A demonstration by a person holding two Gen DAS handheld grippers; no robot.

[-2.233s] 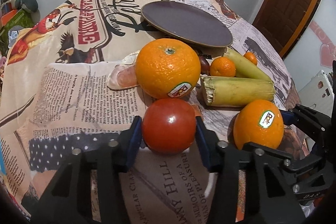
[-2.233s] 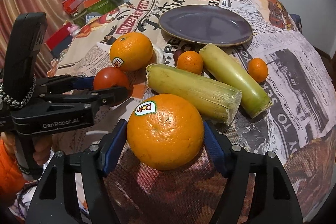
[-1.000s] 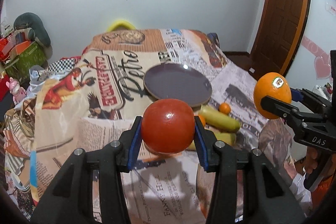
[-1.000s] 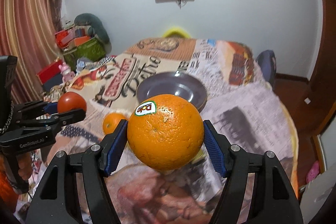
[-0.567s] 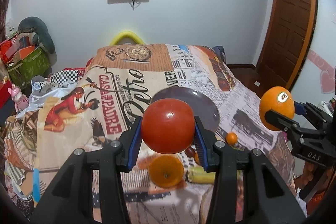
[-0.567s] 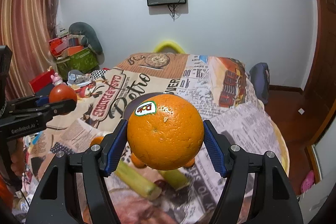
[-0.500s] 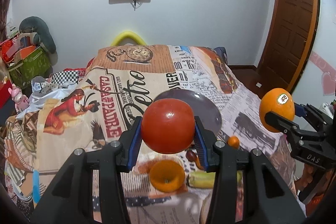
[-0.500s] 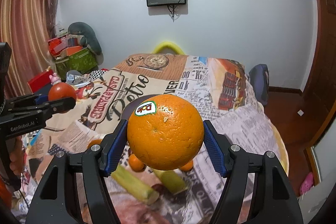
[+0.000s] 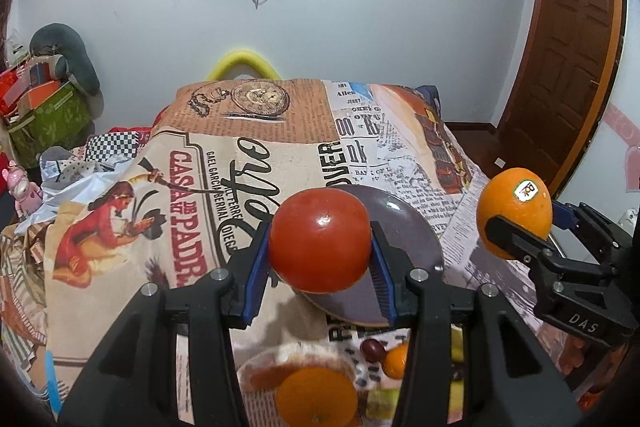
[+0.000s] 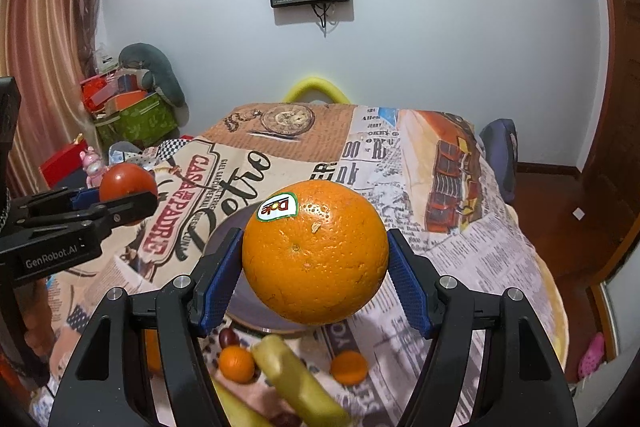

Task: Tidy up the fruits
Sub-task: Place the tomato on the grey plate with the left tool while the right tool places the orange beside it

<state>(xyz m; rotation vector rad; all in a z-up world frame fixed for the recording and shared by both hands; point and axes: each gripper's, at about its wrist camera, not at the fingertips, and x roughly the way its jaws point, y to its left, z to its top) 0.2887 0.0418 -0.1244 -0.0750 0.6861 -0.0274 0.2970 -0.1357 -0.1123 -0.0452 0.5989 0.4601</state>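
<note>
My left gripper (image 9: 320,259) is shut on a red tomato (image 9: 320,241), held high above the table; it also shows at the left of the right wrist view (image 10: 127,183). My right gripper (image 10: 315,263) is shut on a large orange with a Dole sticker (image 10: 316,259), also raised; it shows at the right of the left wrist view (image 9: 514,213). A dark purple plate (image 9: 416,227) lies on the table beyond and below both fruits, partly hidden; in the right wrist view (image 10: 220,239) only its left part shows.
On the newspaper-print tablecloth (image 9: 224,163) below lie another large orange (image 9: 316,401), small tangerines (image 10: 236,363) (image 10: 349,367), a dark plum (image 9: 372,350) and pale green corn-like stalks (image 10: 300,387). Clutter stands at the left (image 10: 132,115), a wooden door at the right (image 9: 560,67).
Both grippers have lifted their fruits off the table and carried them up and forward; the plate has come closer beneath them and the remaining fruits have dropped low in the views.
</note>
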